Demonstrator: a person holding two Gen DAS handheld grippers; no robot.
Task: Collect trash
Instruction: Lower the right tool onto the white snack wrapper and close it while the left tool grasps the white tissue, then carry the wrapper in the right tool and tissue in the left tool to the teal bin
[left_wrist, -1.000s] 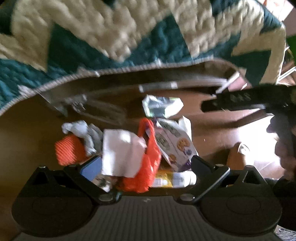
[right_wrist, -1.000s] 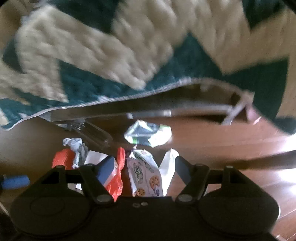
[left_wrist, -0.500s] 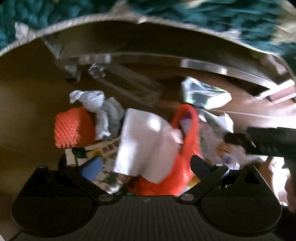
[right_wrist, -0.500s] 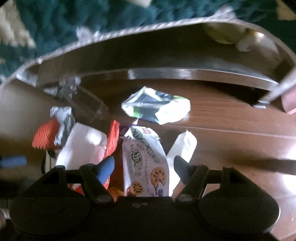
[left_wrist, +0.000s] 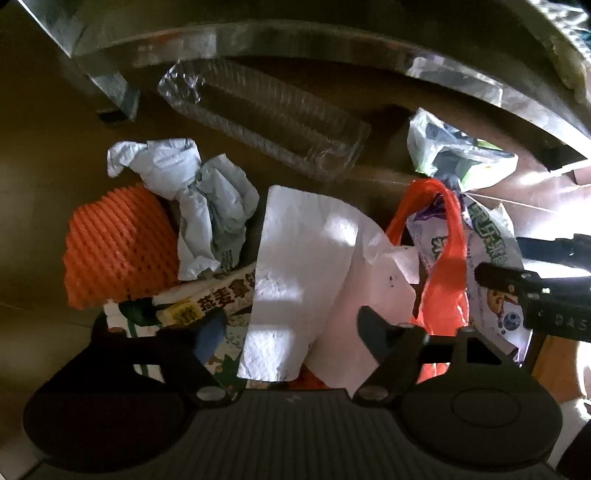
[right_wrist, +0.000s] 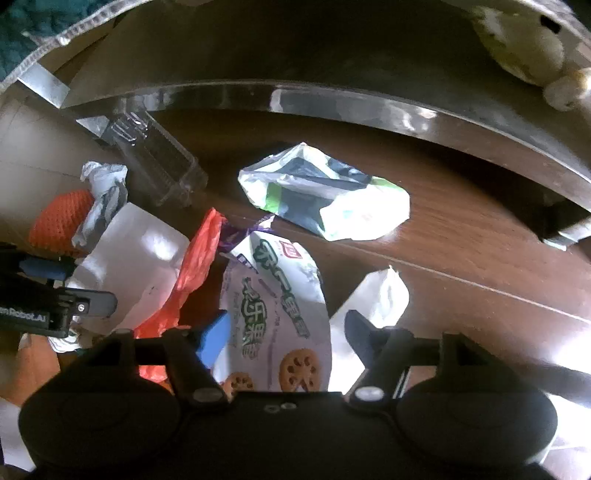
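Note:
A heap of trash lies on a brown wooden floor (right_wrist: 461, 236). My left gripper (left_wrist: 291, 328) is open, its fingers on either side of a white paper napkin (left_wrist: 306, 266). Beside the napkin lie an orange plastic bag (left_wrist: 443, 273), an orange foam net (left_wrist: 114, 251), a crumpled white bag (left_wrist: 199, 199) and a printed carton (left_wrist: 218, 299). My right gripper (right_wrist: 284, 328) is open around a white biscuit packet (right_wrist: 280, 295). A white and green wrapper (right_wrist: 325, 195) lies farther off. The right gripper also shows in the left wrist view (left_wrist: 532, 295).
A clear plastic tray (left_wrist: 266, 114) lies behind the heap. A low furniture frame with metal legs (right_wrist: 332, 99) runs across the back, with a teal and cream blanket (right_wrist: 22, 44) above it. A white paper scrap (right_wrist: 376, 295) lies right of the biscuit packet.
Both grippers have moved down and in toward the heap, so the trash looks larger and the blanket has left most of the view. Both stay open.

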